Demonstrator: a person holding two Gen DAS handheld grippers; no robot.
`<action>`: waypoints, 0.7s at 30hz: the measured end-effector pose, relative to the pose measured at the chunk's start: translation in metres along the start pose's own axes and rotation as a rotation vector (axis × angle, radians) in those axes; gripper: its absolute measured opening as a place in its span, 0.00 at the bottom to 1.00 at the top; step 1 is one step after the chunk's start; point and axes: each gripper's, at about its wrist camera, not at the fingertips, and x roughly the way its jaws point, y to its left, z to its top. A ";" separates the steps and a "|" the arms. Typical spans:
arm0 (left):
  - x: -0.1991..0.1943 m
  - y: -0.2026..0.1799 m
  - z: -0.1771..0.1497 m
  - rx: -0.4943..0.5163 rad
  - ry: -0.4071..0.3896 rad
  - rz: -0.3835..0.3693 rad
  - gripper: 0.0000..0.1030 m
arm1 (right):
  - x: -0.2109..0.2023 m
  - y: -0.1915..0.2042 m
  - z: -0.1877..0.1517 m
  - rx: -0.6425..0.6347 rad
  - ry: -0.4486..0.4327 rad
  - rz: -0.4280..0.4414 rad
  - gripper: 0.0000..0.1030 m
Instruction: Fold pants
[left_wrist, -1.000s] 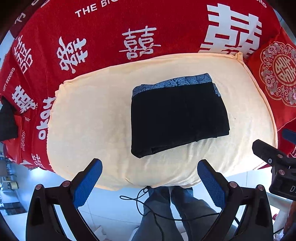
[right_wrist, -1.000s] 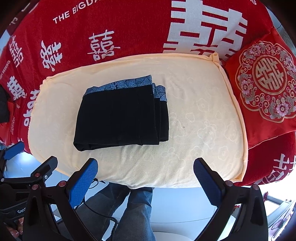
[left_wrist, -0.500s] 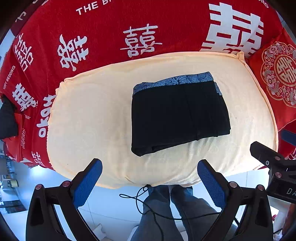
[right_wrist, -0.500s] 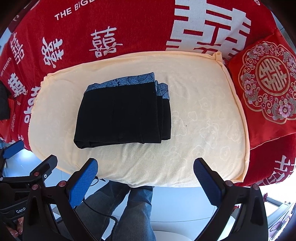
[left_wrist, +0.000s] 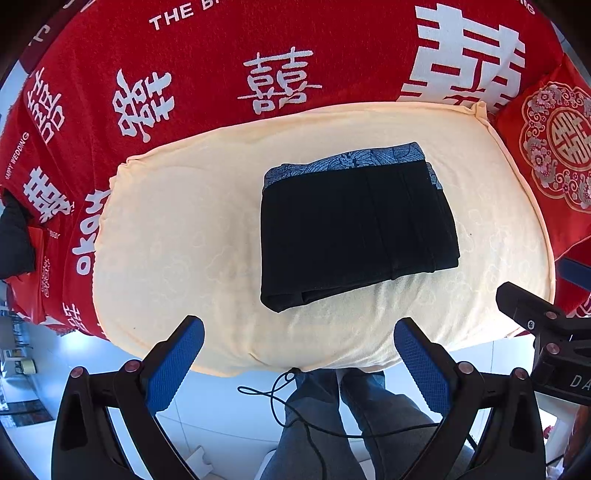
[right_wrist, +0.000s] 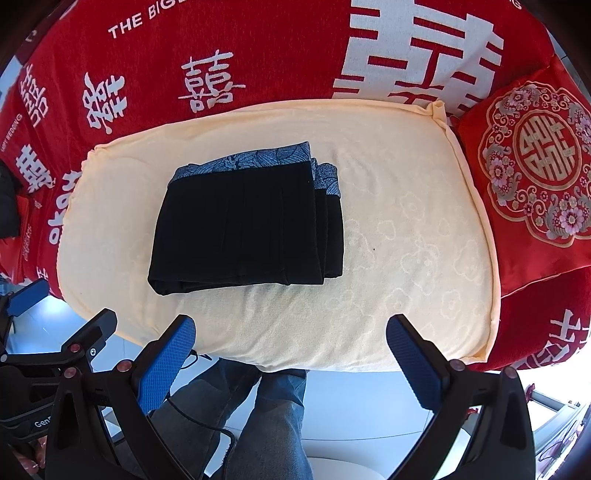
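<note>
With the jaws of the left gripper (left_wrist: 298, 352) and right gripper (right_wrist: 291, 349) spread wide and empty, the folded black pants (right_wrist: 245, 225) on the cream cushion (right_wrist: 406, 229) could be unravelled if snagged.

bare cream cushion (right_wrist: 406, 229) right of folded pants (right_wrist: 243, 229); red pillow (right_wrist: 532, 177) bounds right edge

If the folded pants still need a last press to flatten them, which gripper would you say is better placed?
Probably the left gripper: the pants lie nearly straight ahead of it, but off to the left of the right gripper. Both are open and clear.
</note>
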 end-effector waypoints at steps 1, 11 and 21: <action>0.000 0.000 0.000 0.000 0.000 -0.001 1.00 | 0.000 0.000 0.000 0.000 0.001 -0.002 1.00; 0.001 -0.001 0.000 0.004 0.001 -0.002 1.00 | 0.001 -0.001 0.000 -0.001 0.002 -0.005 1.00; 0.002 0.007 -0.003 -0.013 -0.003 -0.015 1.00 | 0.003 -0.007 0.000 0.007 0.010 -0.002 1.00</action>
